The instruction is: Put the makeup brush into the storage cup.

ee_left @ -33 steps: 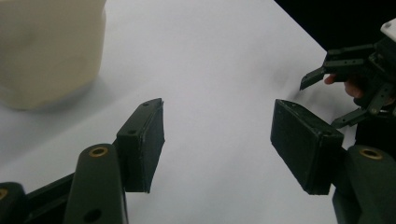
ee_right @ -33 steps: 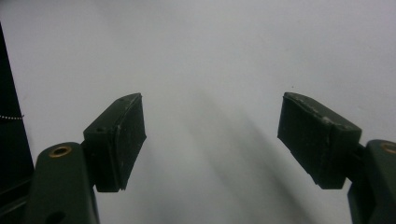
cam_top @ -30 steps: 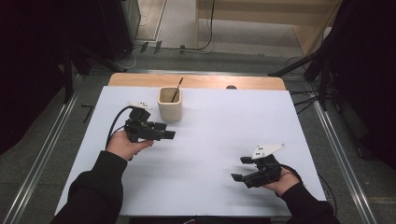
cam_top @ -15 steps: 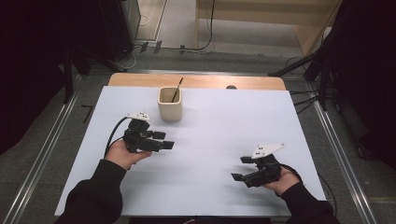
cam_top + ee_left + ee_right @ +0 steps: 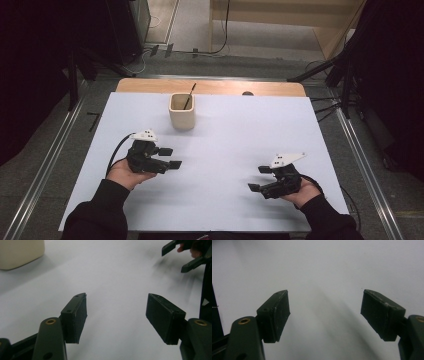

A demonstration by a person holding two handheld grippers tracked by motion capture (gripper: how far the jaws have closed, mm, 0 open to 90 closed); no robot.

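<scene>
The left hand-held gripper is held low over the white table with its jaws spread and nothing between them; its pads are seen in the left gripper view as flat, matt black blocks with squared edges. The right hand-held gripper is likewise spread and empty, near the front right of the table, well apart from the left one. The nearest thing to be worked on is judged to be the cup, which stands upright beyond the left hand-held gripper, towards the back of the table, with a thin dark stick leaning inside it (whether spoon or brush cannot be told).

If the cup or stick is to be taken, the jaws should be kept wide, brought in level, and closed only once the pads sit squarely on either side; the stick is slender and may slip or tip. The cup looks smooth, cream-coloured, with rounded corners and thick walls. The table surface is plain, smooth and faintly glossy.
</scene>
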